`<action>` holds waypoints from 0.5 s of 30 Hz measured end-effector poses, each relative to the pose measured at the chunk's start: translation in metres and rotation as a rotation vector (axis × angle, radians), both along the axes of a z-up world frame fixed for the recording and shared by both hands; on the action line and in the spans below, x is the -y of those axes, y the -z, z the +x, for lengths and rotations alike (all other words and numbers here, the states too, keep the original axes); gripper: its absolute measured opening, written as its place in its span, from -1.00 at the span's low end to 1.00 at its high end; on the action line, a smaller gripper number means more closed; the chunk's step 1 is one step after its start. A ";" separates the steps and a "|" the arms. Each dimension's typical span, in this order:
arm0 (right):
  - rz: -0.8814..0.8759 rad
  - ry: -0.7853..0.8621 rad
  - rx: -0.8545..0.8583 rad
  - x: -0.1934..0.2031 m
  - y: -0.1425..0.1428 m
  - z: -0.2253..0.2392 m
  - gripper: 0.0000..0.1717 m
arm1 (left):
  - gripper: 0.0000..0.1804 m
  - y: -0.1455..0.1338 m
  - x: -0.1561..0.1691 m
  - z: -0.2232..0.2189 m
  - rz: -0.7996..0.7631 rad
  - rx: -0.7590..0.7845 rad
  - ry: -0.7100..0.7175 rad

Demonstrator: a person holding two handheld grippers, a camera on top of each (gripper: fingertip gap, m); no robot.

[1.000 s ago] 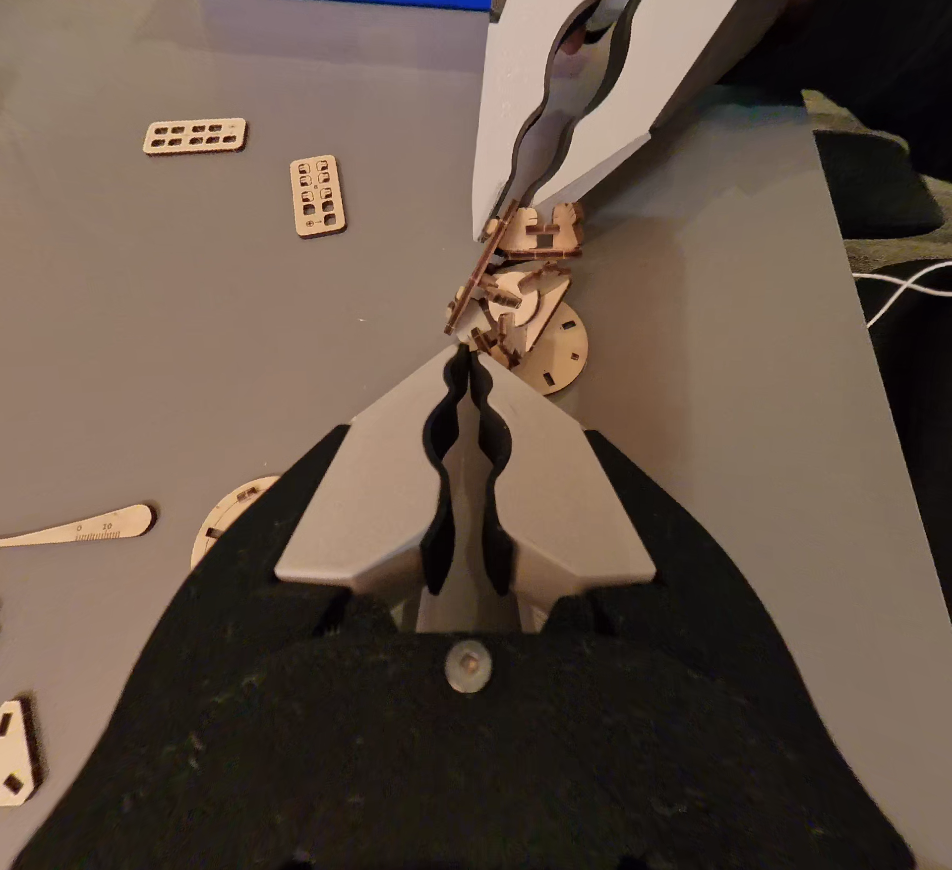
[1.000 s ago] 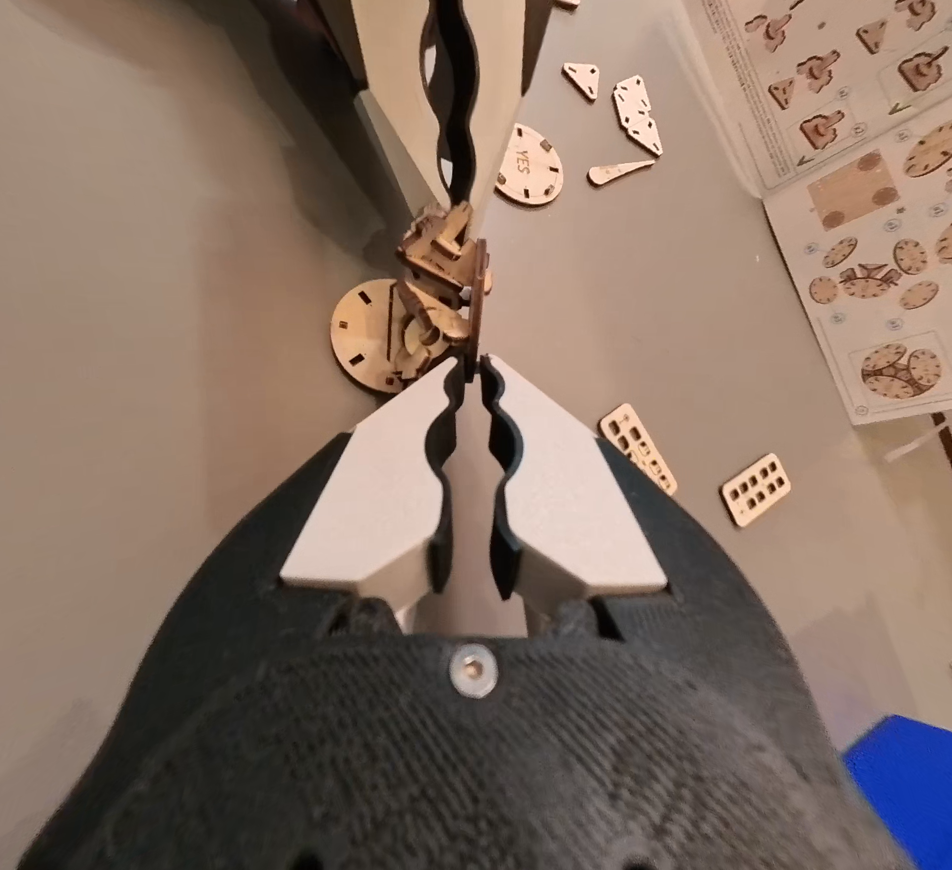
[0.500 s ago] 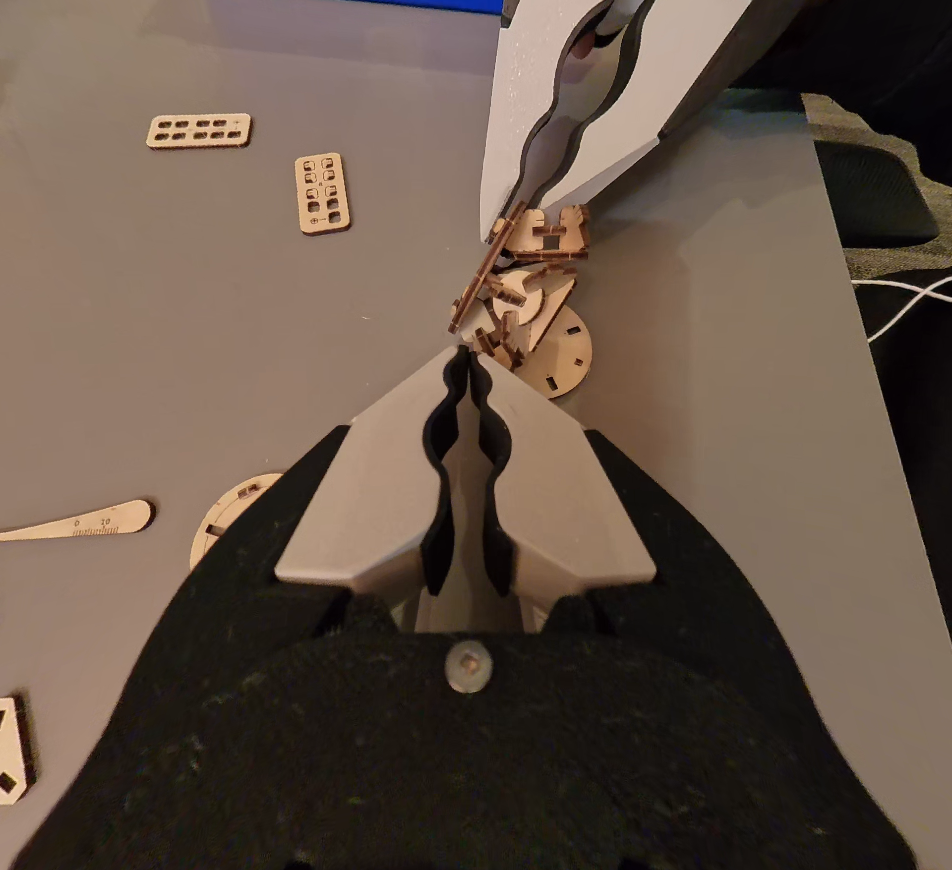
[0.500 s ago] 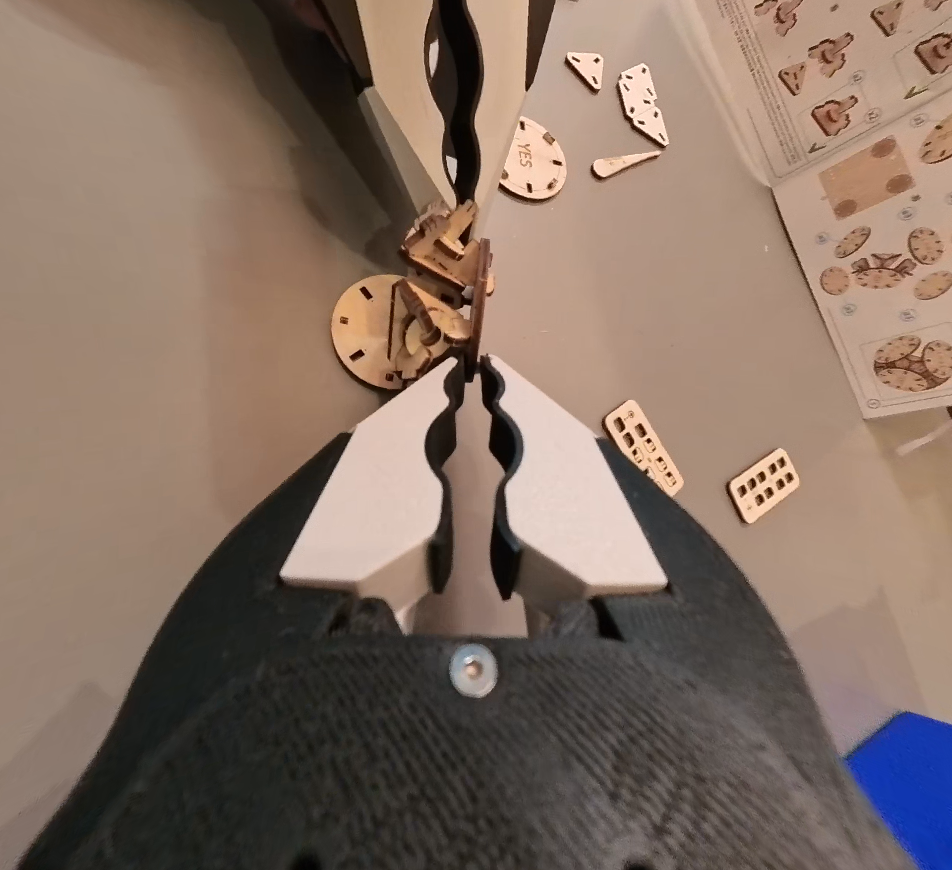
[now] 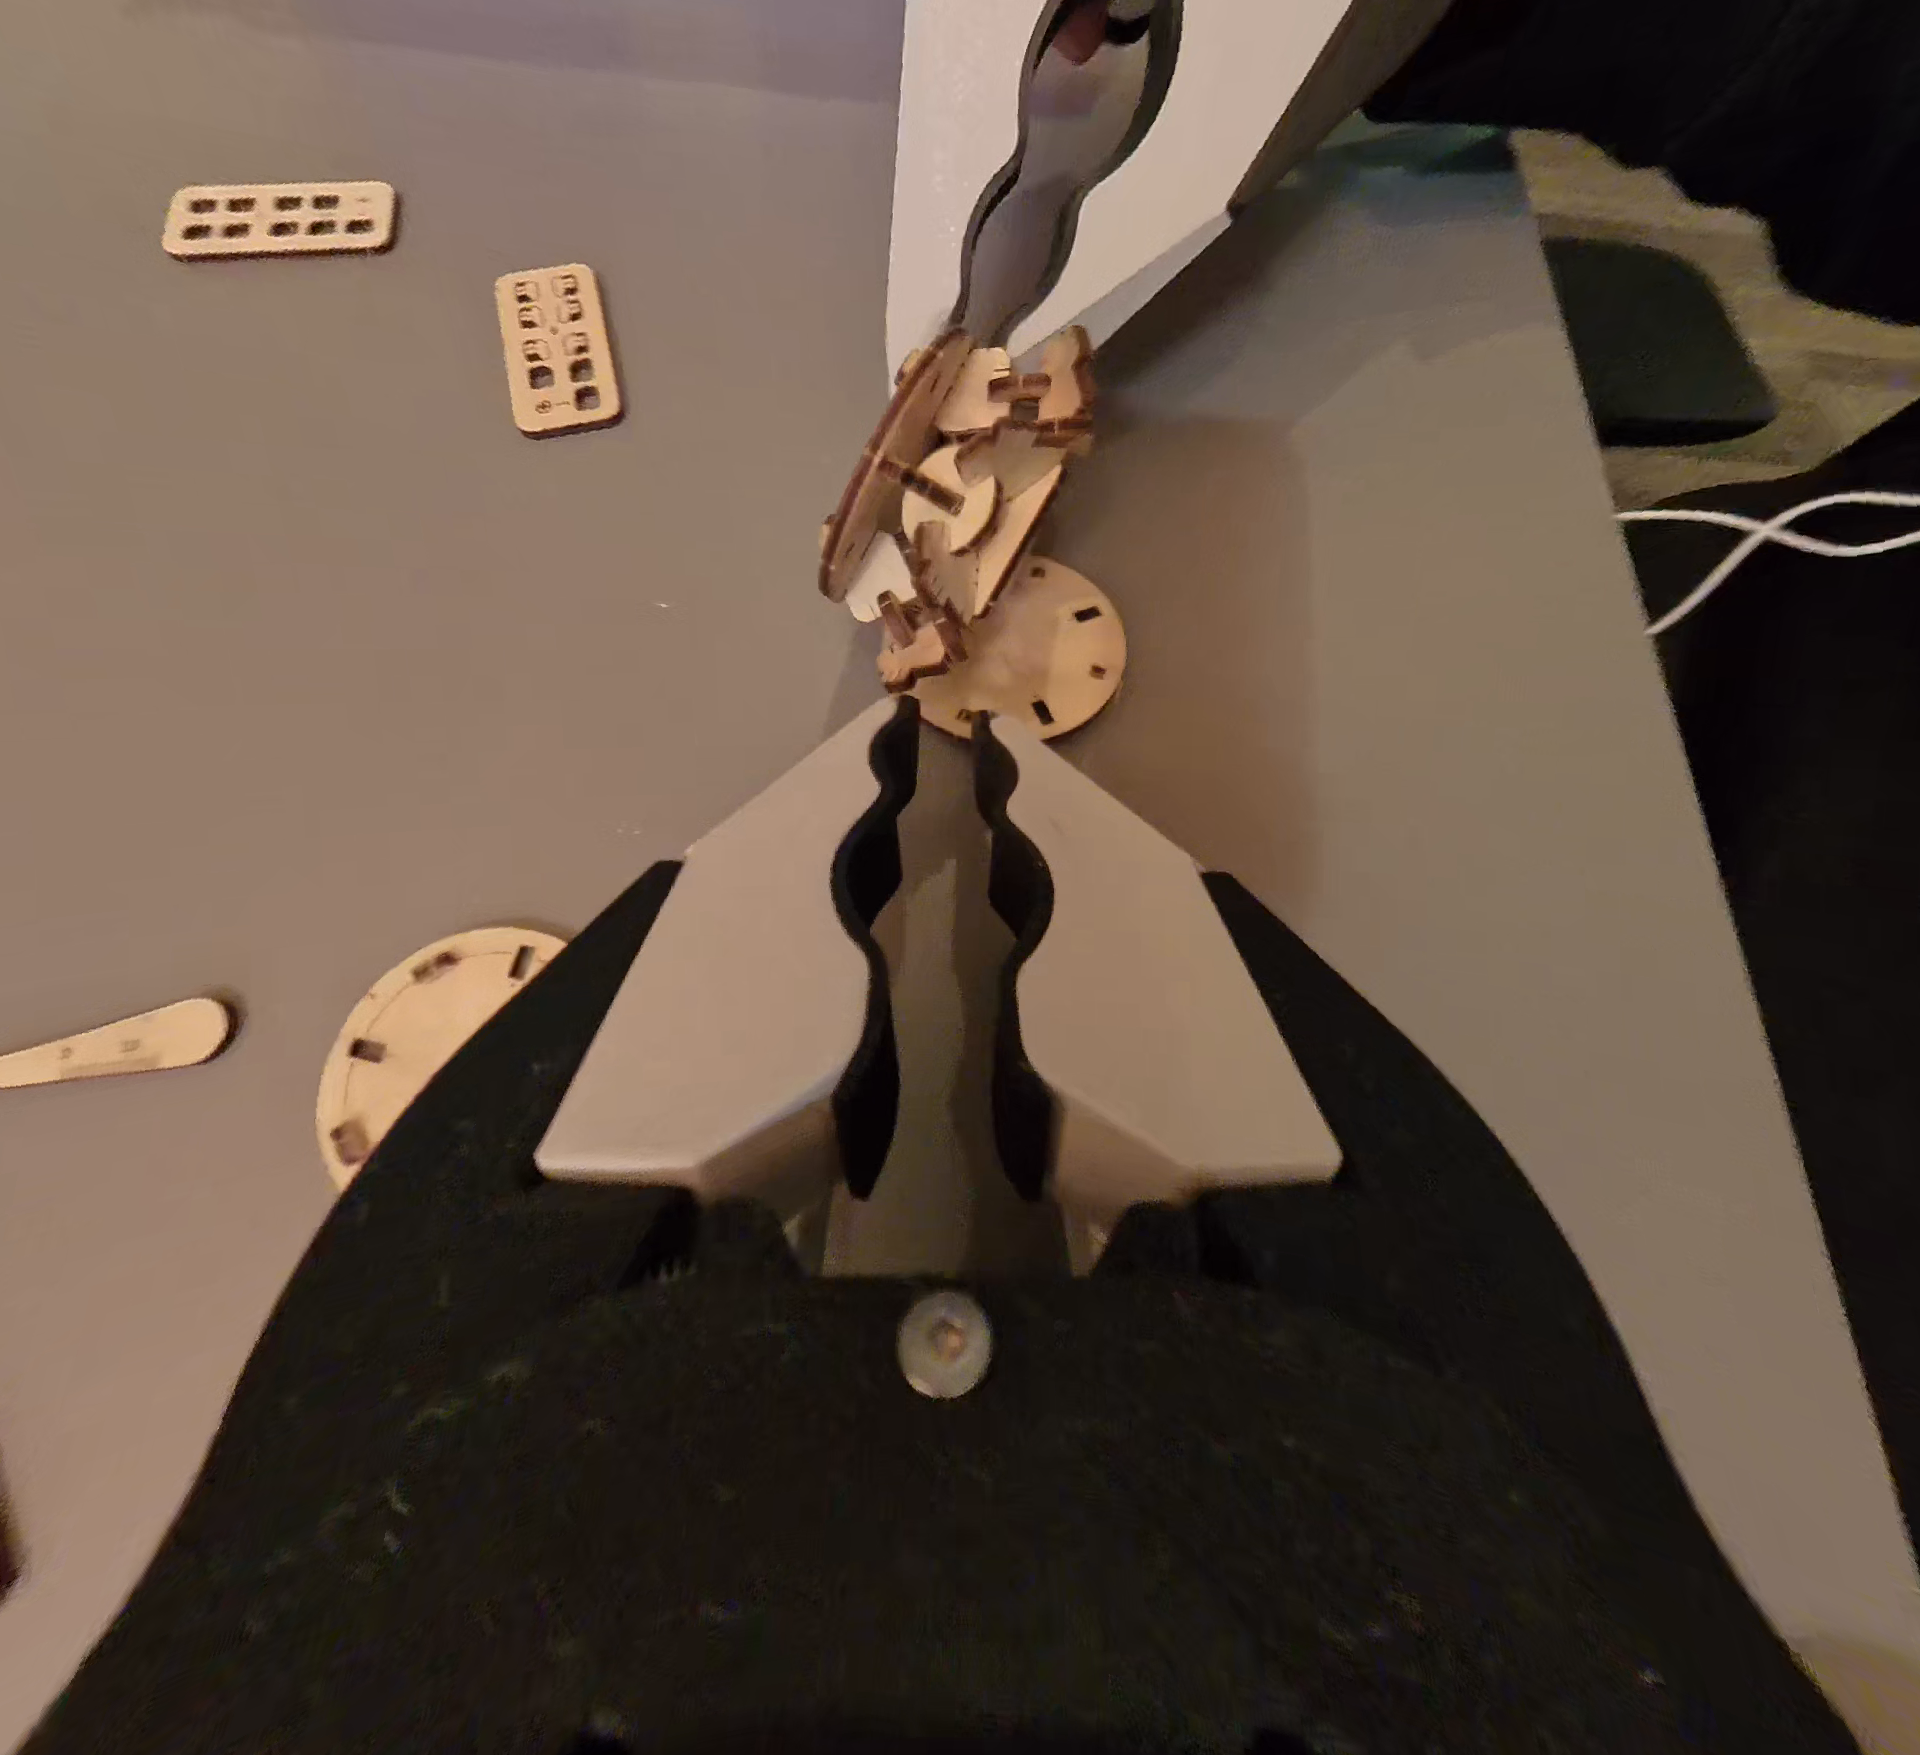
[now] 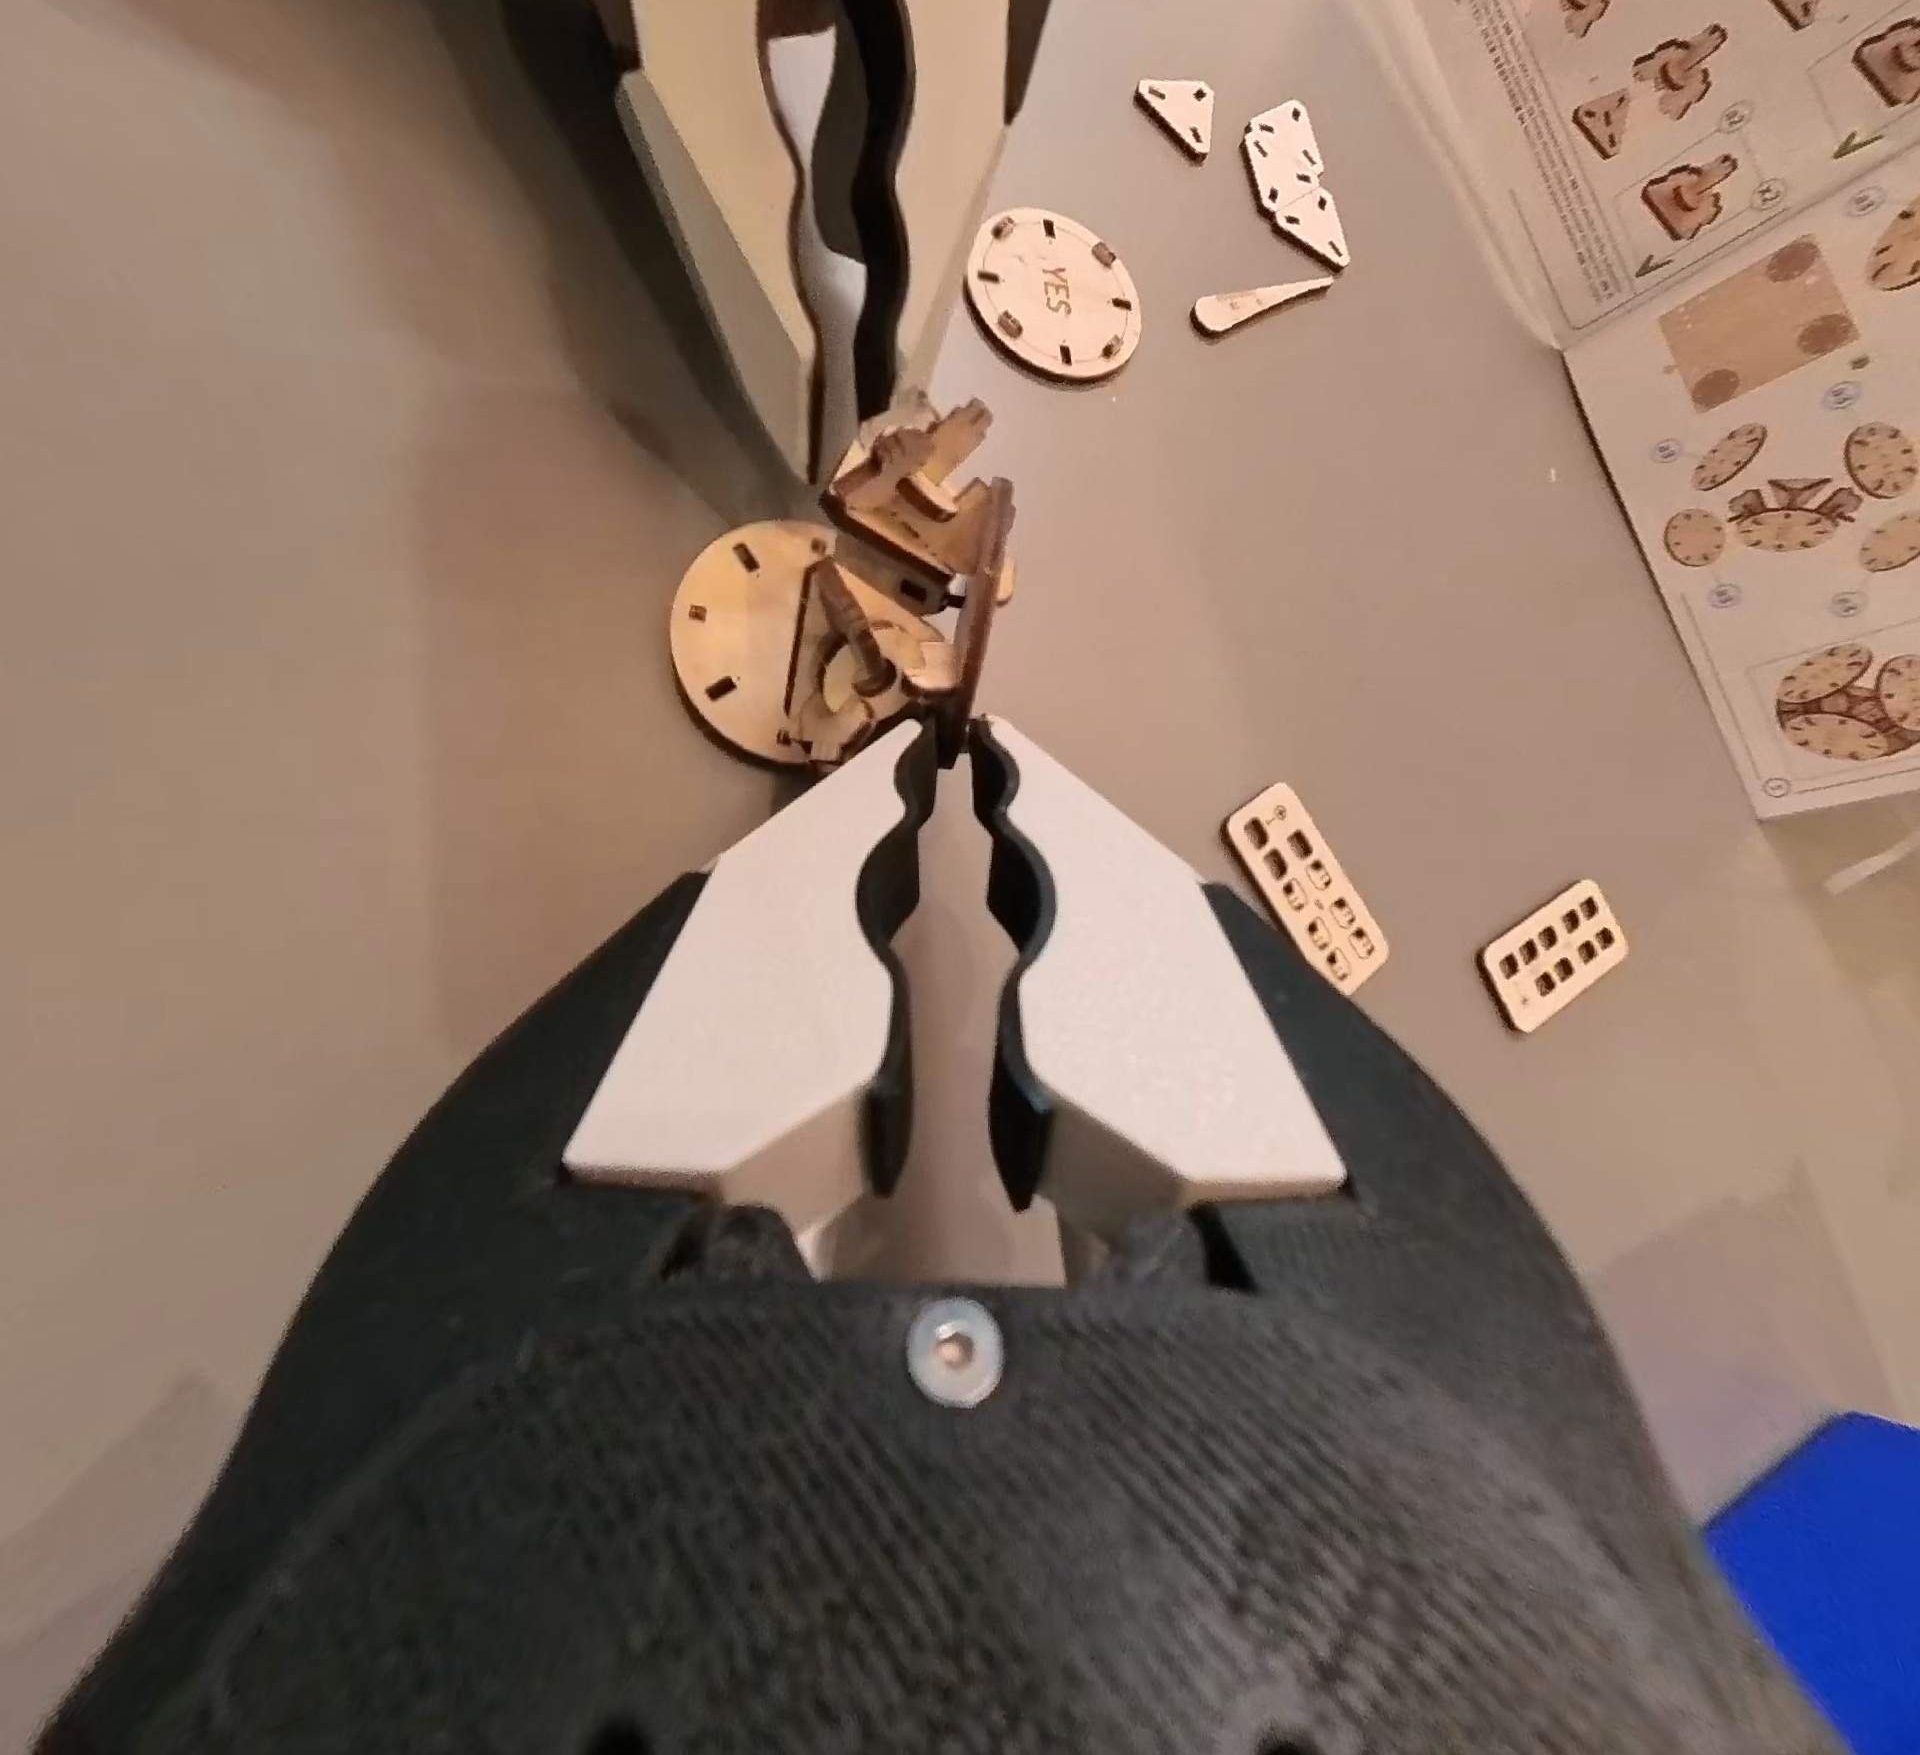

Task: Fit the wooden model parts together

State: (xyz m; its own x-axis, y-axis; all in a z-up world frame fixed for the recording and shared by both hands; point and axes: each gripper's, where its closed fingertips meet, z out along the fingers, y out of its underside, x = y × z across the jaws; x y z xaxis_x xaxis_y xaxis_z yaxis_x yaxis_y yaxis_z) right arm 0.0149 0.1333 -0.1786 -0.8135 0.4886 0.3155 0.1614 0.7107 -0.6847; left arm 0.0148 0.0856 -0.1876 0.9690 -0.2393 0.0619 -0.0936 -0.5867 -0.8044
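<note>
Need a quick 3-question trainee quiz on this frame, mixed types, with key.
1. True or false: the right gripper has its jaws closed on the edge of the wooden assembly.
2. Which piece lies flat on the table right beside the assembly? A) slotted round disc B) triangular plate C) instruction sheet
3. How many rectangular perforated plates lie on the table?

Key: 1 true; 2 A; 3 two.
</note>
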 end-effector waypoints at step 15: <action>0.077 0.003 -0.035 0.000 0.000 0.002 -0.94 | -0.44 -0.003 -0.003 0.016 0.057 -0.105 0.025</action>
State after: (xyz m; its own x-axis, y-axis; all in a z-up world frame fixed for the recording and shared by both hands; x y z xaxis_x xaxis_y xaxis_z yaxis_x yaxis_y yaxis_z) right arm 0.0167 0.1336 -0.1790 -0.7998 0.4639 0.3808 0.1400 0.7612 -0.6332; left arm 0.0304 0.0885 -0.1843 0.9631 -0.2636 -0.0540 -0.1930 -0.5370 -0.8212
